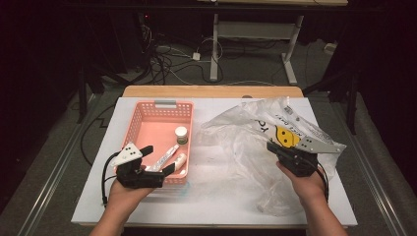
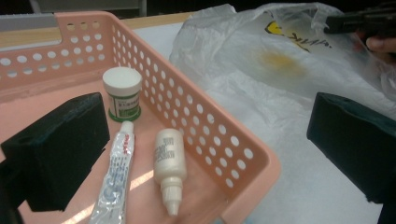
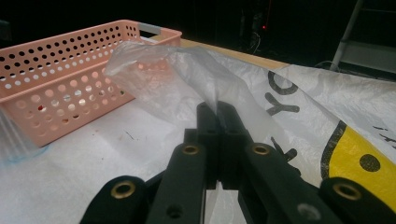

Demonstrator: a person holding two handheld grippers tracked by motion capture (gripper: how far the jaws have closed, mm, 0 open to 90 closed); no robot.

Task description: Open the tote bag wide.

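A pink perforated basket [image 1: 134,118] sits left of centre and holds a green-labelled white jar [image 1: 181,133], a white tube [image 1: 164,157] and a small white bottle [image 1: 180,160]. My left gripper [image 1: 158,159] hangs open over the basket's near right corner. In the left gripper view its jaws [image 2: 205,126] stand wide apart, one inside the basket wall [image 2: 205,135] beside the tube [image 2: 116,177] and bottle [image 2: 169,165], one outside. My right gripper [image 1: 270,146] is shut on a fold of the clear plastic bag [image 1: 246,142], which rises pinched at the jaw tips [image 3: 217,109].
A white mat [image 1: 216,196] covers the wooden table, and the crumpled bag [image 2: 261,60] with its yellow print spreads over the right half. Beyond the far edge, cables and the legs of another desk [image 1: 215,54] stand on the floor.
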